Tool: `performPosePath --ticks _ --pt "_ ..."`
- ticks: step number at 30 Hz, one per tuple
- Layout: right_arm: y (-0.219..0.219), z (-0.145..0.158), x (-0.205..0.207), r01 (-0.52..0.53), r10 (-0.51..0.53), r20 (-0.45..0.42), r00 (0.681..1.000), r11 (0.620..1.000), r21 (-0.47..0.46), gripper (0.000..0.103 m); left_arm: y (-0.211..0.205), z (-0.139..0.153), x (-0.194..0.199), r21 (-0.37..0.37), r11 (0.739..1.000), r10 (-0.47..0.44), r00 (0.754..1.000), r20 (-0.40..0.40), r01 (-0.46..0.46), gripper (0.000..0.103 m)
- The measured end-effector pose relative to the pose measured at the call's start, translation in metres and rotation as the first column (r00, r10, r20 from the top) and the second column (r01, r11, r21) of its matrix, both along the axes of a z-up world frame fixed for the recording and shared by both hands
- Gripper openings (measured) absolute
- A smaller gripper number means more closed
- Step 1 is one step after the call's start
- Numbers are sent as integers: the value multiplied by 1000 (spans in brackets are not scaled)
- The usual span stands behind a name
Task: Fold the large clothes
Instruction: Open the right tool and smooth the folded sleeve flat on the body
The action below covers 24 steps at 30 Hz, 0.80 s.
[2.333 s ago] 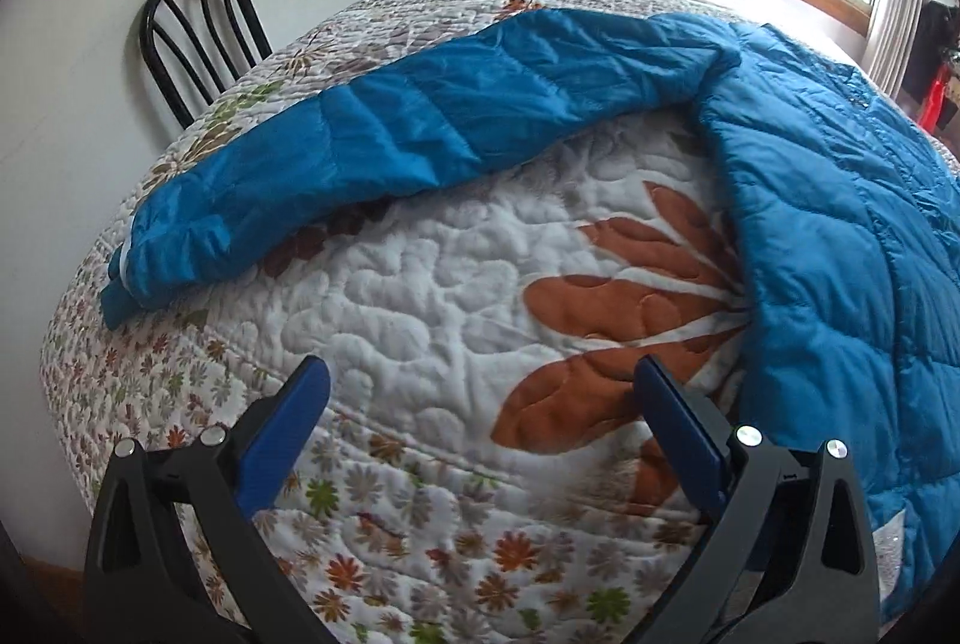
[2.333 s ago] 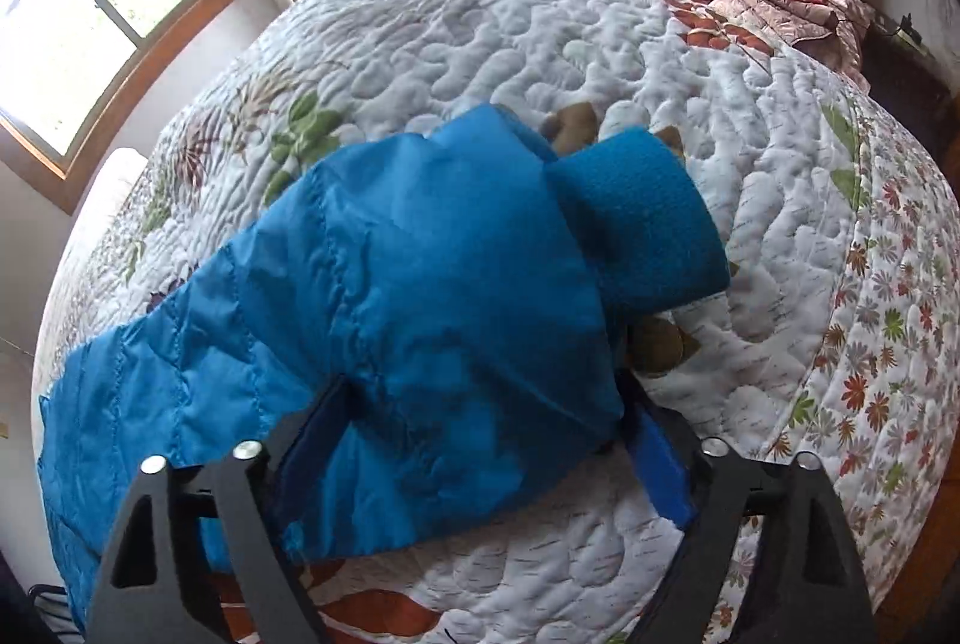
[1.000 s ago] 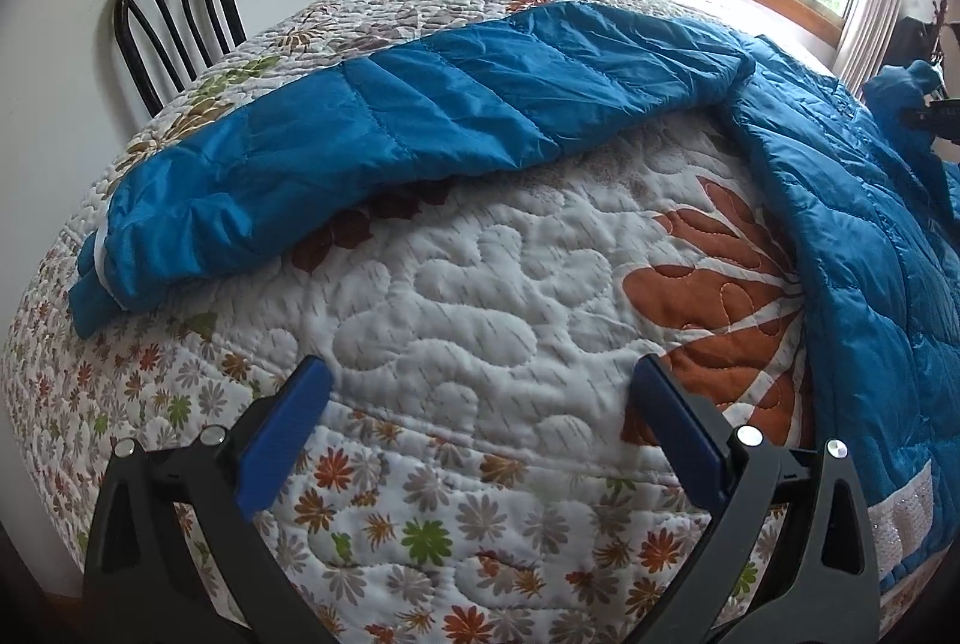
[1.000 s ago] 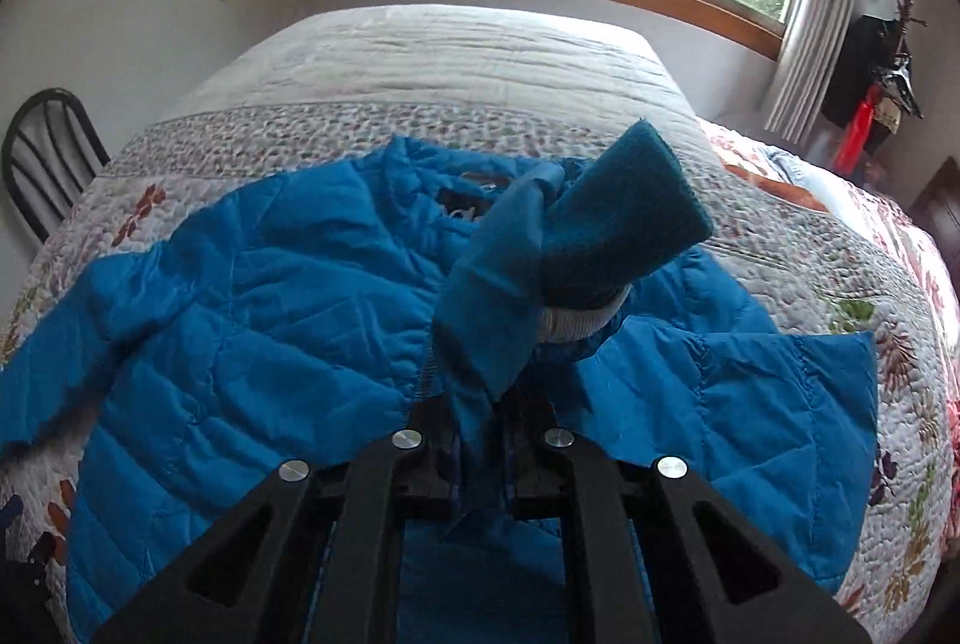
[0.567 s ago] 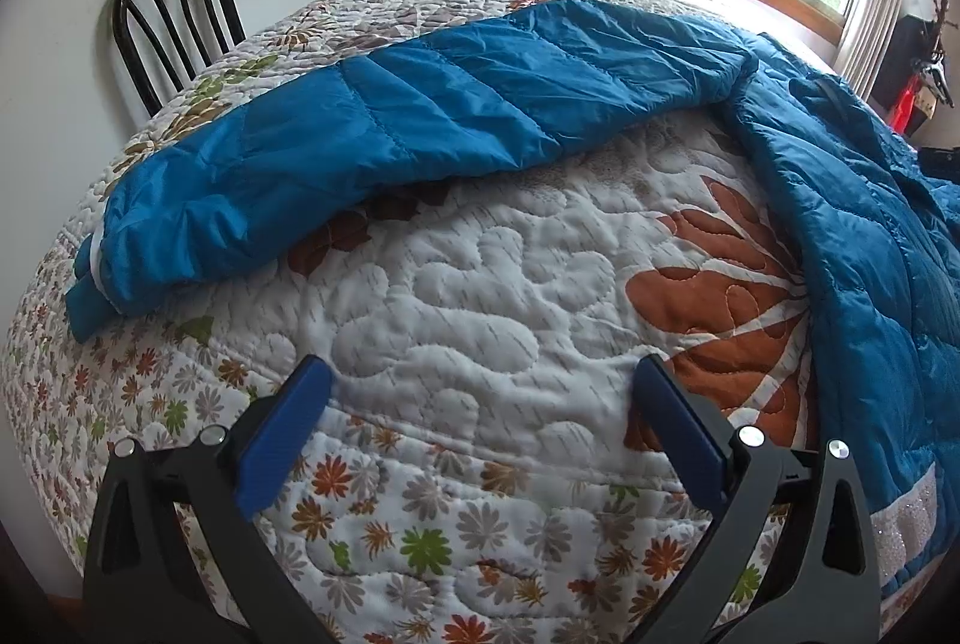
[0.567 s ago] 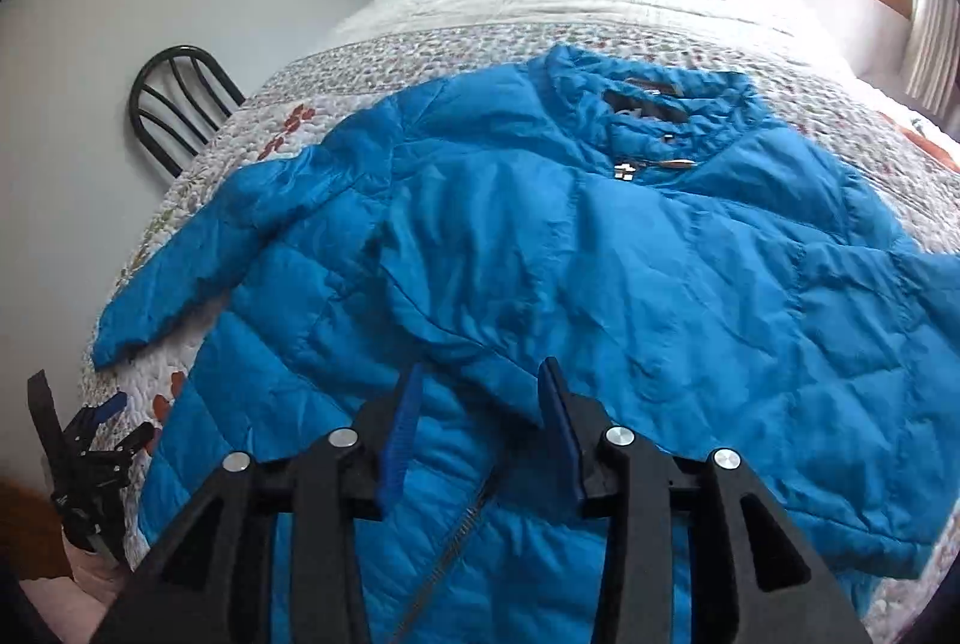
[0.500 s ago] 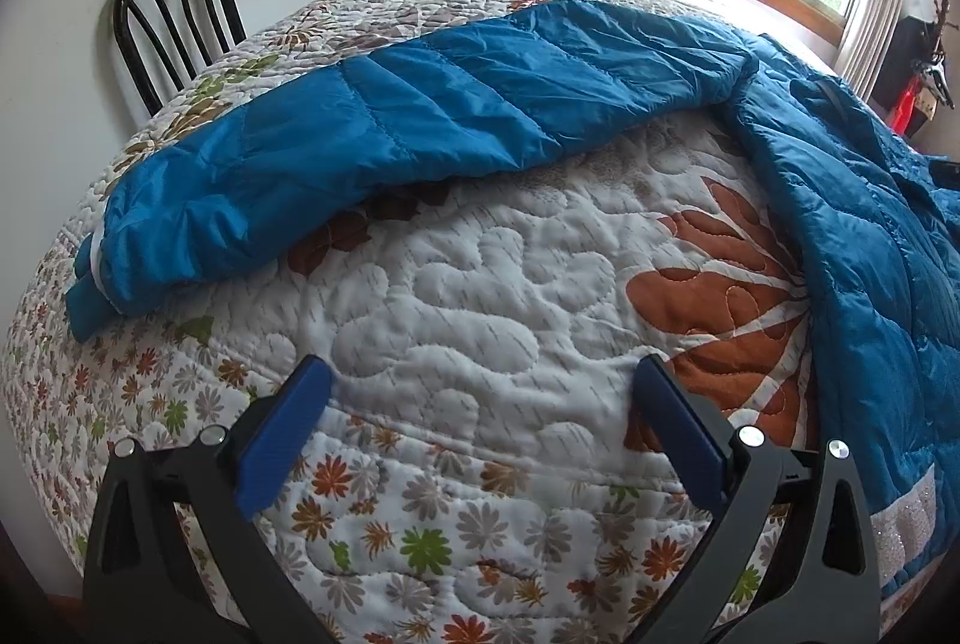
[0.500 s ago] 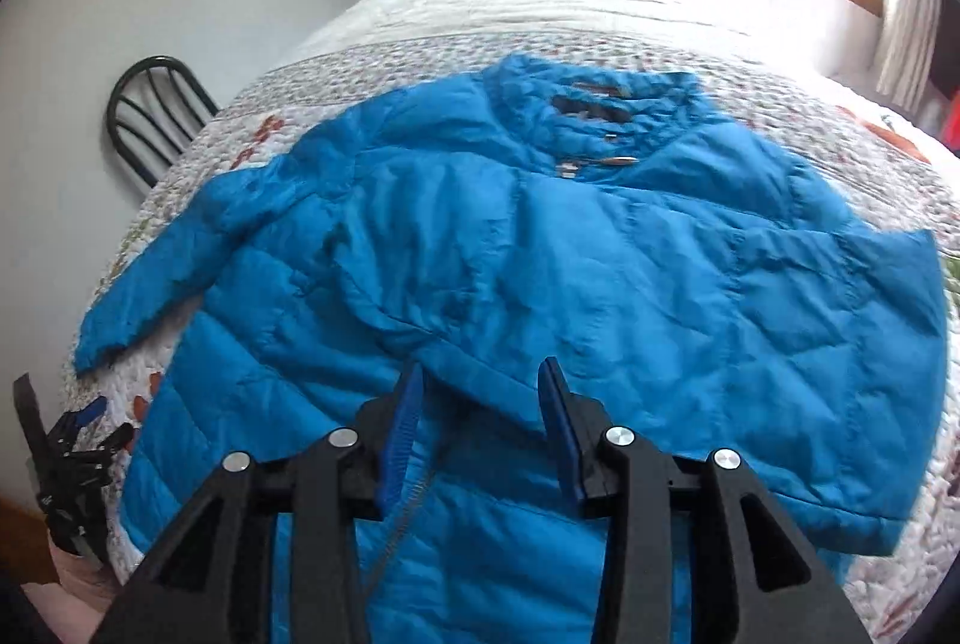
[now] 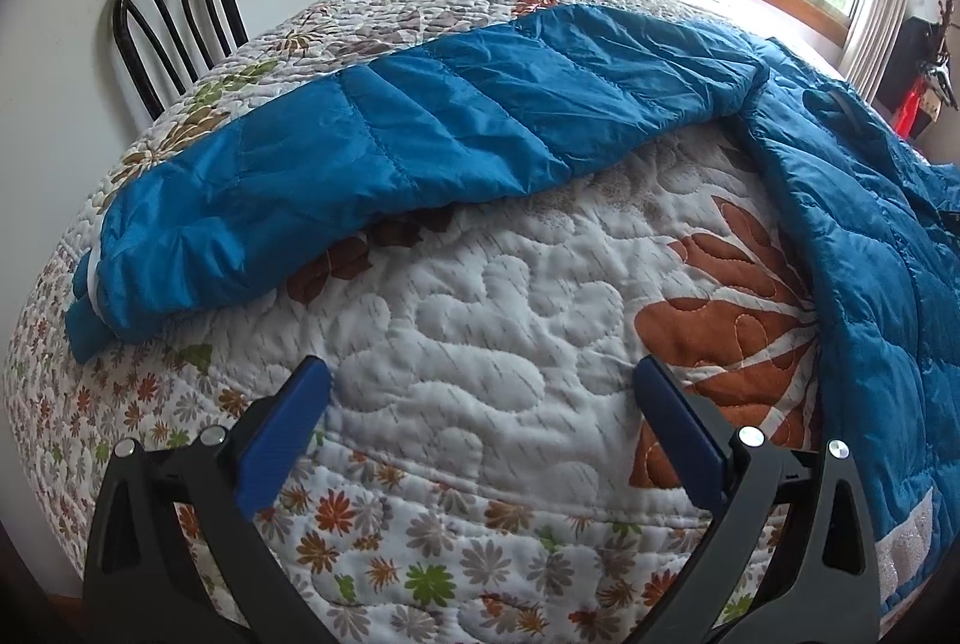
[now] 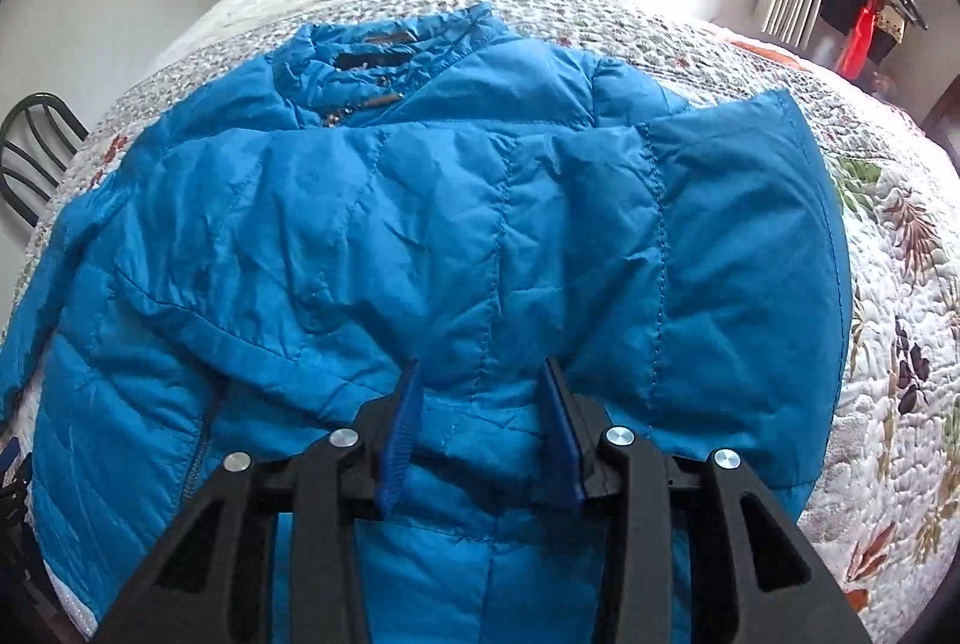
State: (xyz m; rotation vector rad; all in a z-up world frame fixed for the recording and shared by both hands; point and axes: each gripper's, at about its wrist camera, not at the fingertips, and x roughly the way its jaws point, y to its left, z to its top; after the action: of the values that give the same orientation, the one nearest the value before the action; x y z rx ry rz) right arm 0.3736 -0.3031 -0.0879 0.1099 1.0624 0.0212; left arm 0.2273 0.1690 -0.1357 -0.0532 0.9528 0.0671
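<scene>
Right hand-held gripper (image 10: 480,404) hovers low over the blue puffer jacket (image 10: 420,236), its jaws partly apart with nothing pinched; the sleeve folded across the chest (image 10: 690,254) lies free just ahead of the pads, probably released so the fold can settle flat. Left hand-held gripper (image 9: 480,398) waits with jaws wide apart and empty above the floral quilt (image 9: 480,320), likely lined up for the other sleeve (image 9: 420,128), which stretches outward toward the bed's edge near a black chair (image 9: 174,26). Spread front-up on the bed, the jacket looks quilted, slightly crumpled, collar toward the window.
</scene>
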Motion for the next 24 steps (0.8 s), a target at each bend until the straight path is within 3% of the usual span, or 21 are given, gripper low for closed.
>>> performPosePath --ticks 7,9,11,15,17,19,21,24 --pt "58 12 28 -149 151 -17 988 985 92 58 3 3 6 16 999 -29 1000 12 29 101" --pt "77 12 38 -183 184 -8 983 980 77 66 6 7 12 46 999 -19 999 30 18 100" --pt "94 10 43 -213 214 -7 977 975 56 67 9 6 18 49 999 -13 999 33 12 100" --pt "125 1 53 -234 234 -31 972 972 -13 67 19 -2 24 -35 999 -9 1000 7 9 100" --pt "133 -9 61 -229 226 -54 973 972 -56 53 22 -3 23 -49 999 -6 1000 13 7 100" --pt "135 -15 65 -210 207 -50 977 975 -75 33 22 -4 23 -43 999 -7 1000 14 8 100" --pt "130 -12 65 -194 194 -25 981 981 -24 14 22 -5 23 -37 999 -8 1000 12 9 100" --pt "134 1 58 -261 259 45 965 964 57 9 22 -6 24 -38 999 -8 1000 11 8 100"
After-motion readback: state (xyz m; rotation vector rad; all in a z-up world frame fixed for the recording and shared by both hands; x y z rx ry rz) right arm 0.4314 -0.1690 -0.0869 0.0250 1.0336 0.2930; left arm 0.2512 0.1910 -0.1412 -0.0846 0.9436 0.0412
